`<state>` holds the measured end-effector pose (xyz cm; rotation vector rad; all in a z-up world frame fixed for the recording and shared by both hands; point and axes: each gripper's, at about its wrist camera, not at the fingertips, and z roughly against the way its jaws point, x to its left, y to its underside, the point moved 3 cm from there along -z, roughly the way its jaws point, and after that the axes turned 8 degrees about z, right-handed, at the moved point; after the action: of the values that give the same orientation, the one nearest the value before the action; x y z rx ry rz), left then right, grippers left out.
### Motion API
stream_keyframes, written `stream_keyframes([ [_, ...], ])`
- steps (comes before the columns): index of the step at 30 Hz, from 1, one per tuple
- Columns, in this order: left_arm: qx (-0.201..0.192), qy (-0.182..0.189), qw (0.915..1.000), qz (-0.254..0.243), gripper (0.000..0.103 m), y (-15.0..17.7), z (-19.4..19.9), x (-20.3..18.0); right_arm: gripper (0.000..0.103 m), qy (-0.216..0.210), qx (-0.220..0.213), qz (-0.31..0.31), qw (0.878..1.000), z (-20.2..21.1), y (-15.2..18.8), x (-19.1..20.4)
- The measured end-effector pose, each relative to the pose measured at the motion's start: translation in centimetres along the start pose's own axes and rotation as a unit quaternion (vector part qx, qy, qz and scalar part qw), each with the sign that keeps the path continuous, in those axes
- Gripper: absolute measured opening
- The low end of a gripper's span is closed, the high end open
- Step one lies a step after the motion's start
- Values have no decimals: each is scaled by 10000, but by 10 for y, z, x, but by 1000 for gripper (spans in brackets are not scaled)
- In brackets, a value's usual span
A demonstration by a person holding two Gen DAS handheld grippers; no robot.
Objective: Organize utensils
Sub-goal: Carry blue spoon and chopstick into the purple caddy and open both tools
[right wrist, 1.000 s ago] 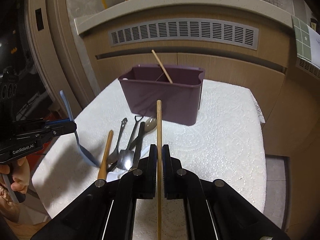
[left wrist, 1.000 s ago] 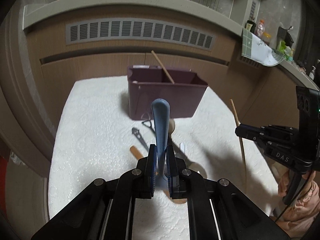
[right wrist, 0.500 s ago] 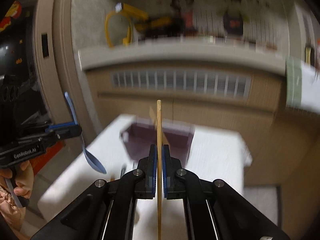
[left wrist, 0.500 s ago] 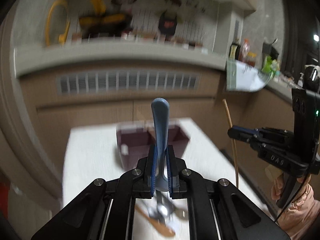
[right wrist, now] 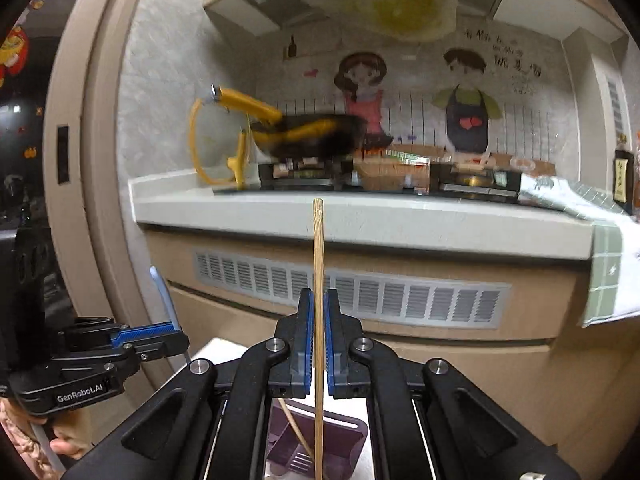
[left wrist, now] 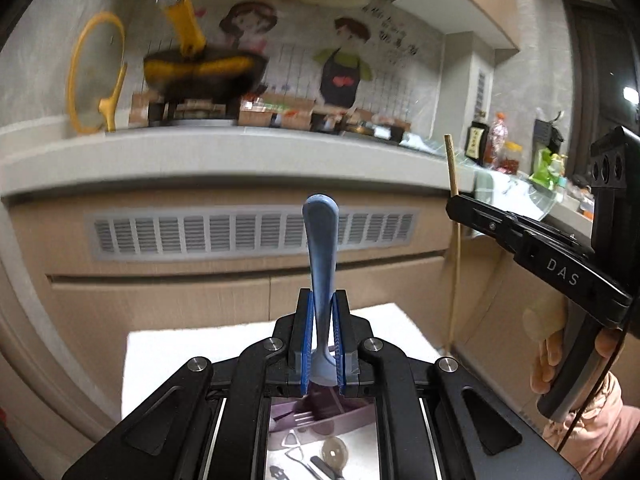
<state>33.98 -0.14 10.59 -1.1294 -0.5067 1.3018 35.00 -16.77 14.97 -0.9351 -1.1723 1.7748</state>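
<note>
1. Left gripper (left wrist: 321, 336): black two-finger unit with blue pads; the jaws are closed tight on the neck of a blue plastic spoon (left wrist: 320, 248), whose handle stands upright above the fingers. In the right wrist view the same gripper (right wrist: 176, 334) appears at the left edge, with the spoon (right wrist: 164, 296) rising from it at a slight tilt.
2. Purple plastic utensil bin (left wrist: 320, 408): visible below the left gripper through the gap in its frame, resting on the table (left wrist: 168, 360), which carries a white textured cover.
3. Loose utensils (left wrist: 316, 456): several metal pieces and one rounded spoon bowl lie on the white cover just in front of the bin; detail is too small to identify each one.
4. Right gripper (right wrist: 318, 338): the jaws are shut on a thin bamboo chopstick (right wrist: 318, 280), held upright and passing between the pads from top to bottom. The left wrist view shows this gripper (left wrist: 454, 202) at the right edge, the chopstick (left wrist: 454, 248) hanging through it.
5. Below the right gripper the bin (right wrist: 344, 436) is seen from above, with a second wooden stick (right wrist: 296, 428) leaning inside it.
6. Both grippers are raised above the table, well apart from each other.
</note>
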Motion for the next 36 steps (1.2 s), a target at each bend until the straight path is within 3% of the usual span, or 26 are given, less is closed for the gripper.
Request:
stream_keyframes([
  [8,688,50,9973,271,10,48,-70,23,4,-103,770,-239,9967,-64,60,-5],
  [14,1104,72,9930,409,11,80,-97,28,5,-275,1342,-343,9900,-83,101,-4],
  [19,1170,59,9924,386,14,85,-97,27,7,-312,1681,-287,9849,-89,123,-2],
  [22,1089,50,9931,432,21,83,-85,28,24,-263,1708,-218,9847,-80,128,0],
  [24,996,-6,9940,452,33,81,-76,27,46,-196,1663,-168,9857,-70,130,2],
  [28,797,-179,9958,423,41,86,-47,28,54,37,1657,15,9862,-47,134,9],
  [30,765,-305,9956,440,51,94,-33,29,76,136,1714,102,9850,-34,141,13],
  [33,798,-592,9941,438,61,113,-18,32,90,281,1797,310,9828,-17,154,23],
  [36,868,-867,9916,404,64,136,-4,36,96,403,1960,538,9783,-8,172,35],
])
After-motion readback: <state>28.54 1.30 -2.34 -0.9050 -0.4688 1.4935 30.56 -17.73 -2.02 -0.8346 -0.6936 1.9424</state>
